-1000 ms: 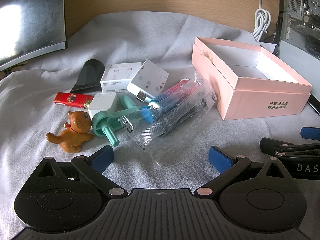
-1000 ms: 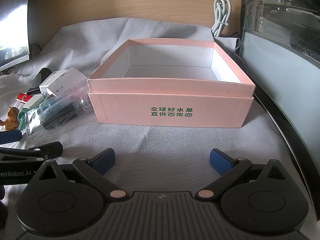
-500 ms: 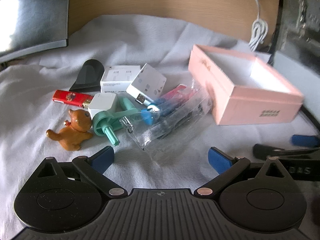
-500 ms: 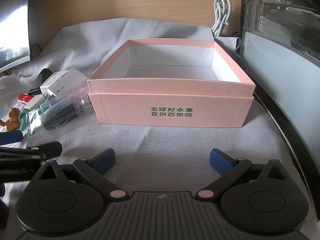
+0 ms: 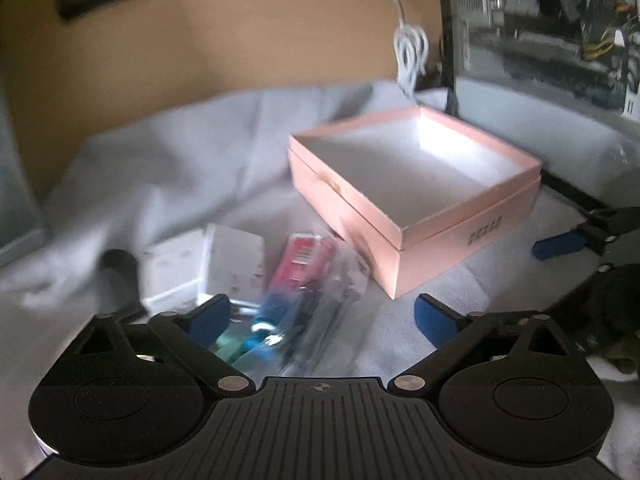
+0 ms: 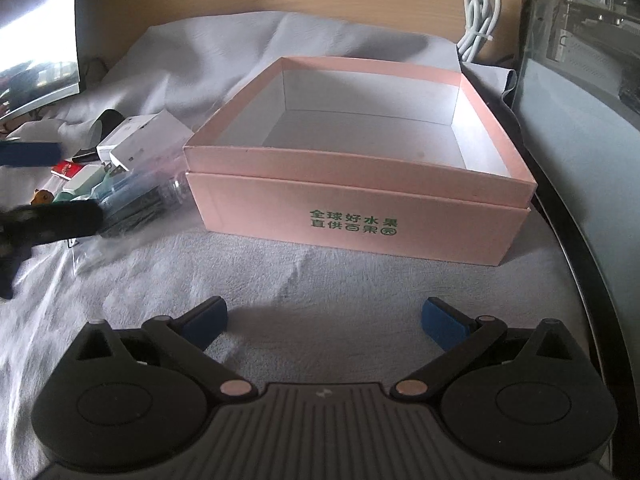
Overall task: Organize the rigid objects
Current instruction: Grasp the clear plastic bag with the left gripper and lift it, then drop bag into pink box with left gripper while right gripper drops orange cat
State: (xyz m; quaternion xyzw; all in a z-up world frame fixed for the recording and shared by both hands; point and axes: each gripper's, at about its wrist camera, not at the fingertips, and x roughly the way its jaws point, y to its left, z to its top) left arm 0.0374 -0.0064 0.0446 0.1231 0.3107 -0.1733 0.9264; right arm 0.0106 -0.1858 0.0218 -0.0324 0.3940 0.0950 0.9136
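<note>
An empty pink box (image 6: 360, 196) with green lettering stands on a grey cloth; it also shows in the left wrist view (image 5: 416, 216). Left of it lies a pile: a clear plastic bag (image 5: 320, 300) with red and blue items, white boxes (image 5: 236, 264), a red lighter (image 6: 66, 171), a brown figurine (image 6: 42, 196). My left gripper (image 5: 320, 316) is open, hovering above the bag, and empty. My right gripper (image 6: 324, 320) is open and empty, in front of the box.
A coiled white cable (image 6: 480, 20) hangs at the back by the wooden wall. A computer case (image 6: 580, 60) stands on the right, a monitor (image 6: 36, 40) on the left. A black curved object (image 5: 118, 268) lies left of the white boxes.
My left gripper has moved forward and to the right, over the pile and toward the pink box; its view is blurred. My right gripper has risen and tilted down slightly.
</note>
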